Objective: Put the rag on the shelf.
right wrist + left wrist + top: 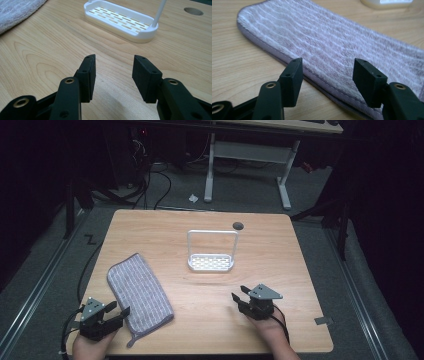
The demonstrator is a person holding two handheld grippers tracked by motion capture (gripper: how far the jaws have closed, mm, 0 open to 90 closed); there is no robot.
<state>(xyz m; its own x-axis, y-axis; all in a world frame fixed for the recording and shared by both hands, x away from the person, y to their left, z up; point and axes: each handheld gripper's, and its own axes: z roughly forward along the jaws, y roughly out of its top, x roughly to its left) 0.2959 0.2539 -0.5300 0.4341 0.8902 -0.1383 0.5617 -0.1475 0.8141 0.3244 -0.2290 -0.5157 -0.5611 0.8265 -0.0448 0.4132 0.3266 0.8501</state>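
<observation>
Two grippers rest at the near edge of the wooden worktop, each held in a hand. Left gripper: jaws spread apart and empty, tips just beside the near long hem of the grey striped cloth, not touching it. Right gripper: jaws likewise apart, nothing between them, well to the right of the cloth and aimed at bare wood. Cloth: flat, lying at a slant. White slotted rack with an upright loop handle: beyond the cloth, right of its far end. Round hole in the worktop: farther still, behind the rack.
</observation>
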